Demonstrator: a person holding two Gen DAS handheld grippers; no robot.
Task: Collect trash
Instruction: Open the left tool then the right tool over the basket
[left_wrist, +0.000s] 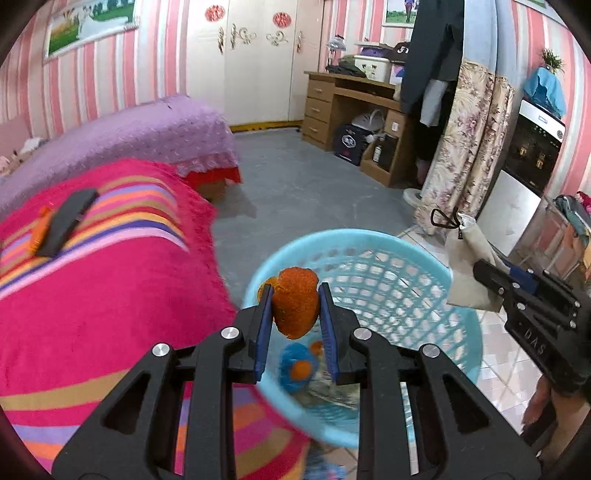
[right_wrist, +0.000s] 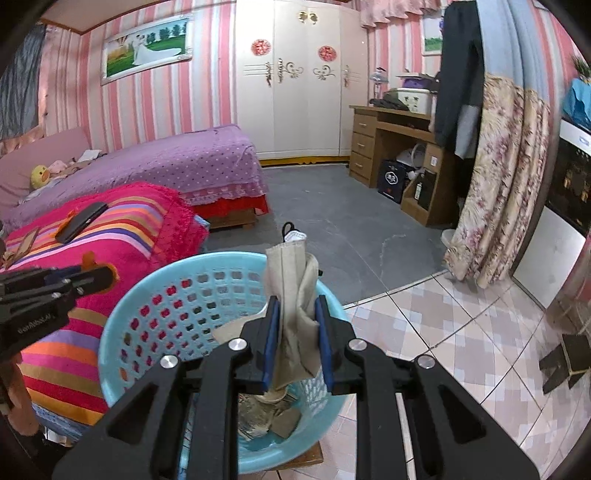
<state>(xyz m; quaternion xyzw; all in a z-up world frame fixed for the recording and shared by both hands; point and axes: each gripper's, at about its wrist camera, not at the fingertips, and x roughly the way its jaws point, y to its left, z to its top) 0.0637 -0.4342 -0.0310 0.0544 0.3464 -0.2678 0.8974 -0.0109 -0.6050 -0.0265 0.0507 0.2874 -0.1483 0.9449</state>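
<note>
1. Left gripper (left_wrist: 295, 308), lower centre of left wrist view: blue pads (left_wrist: 264, 325) clamped narrow on a piece of orange peel (left_wrist: 296, 301). Peel's long axis runs approx. vertical in frame, rounded end up, tapered end pointing down toward the basket.
2. Right gripper (right_wrist: 295, 321), lower centre of right wrist view: pads (right_wrist: 272, 339) pinched narrow on a beige face mask (right_wrist: 293, 295), folded/crumpled. Mask's long axis stands upright in frame, black ear loop at top end, lower end hanging between the fingers over the basket.
3. In left wrist view the right gripper (left_wrist: 484, 275) comes in from the right edge, mask (left_wrist: 467, 266) sticking out toward upper left, just beside the basket rim.
4. In right wrist view the left gripper (right_wrist: 99, 277) enters from left edge, orange bit at its tip, above the striped cover.
5. Light-blue mesh basket (left_wrist: 388, 280) sits directly under both grippers; rim (right_wrist: 147, 280) fills lower centre. Inside: paper scraps, a cardboard bit, blue + orange bits; blurred in left wrist view.
6. Pink striped bed cover (left_wrist: 92, 295) left of basket, w/ a dark phone (right_wrist: 82, 220) on it, upper left.
7. Further out: purple bed (right_wrist: 184, 158), grey floor (right_wrist: 332, 206), tiled floor (right_wrist: 443, 332) at lower right.
</note>
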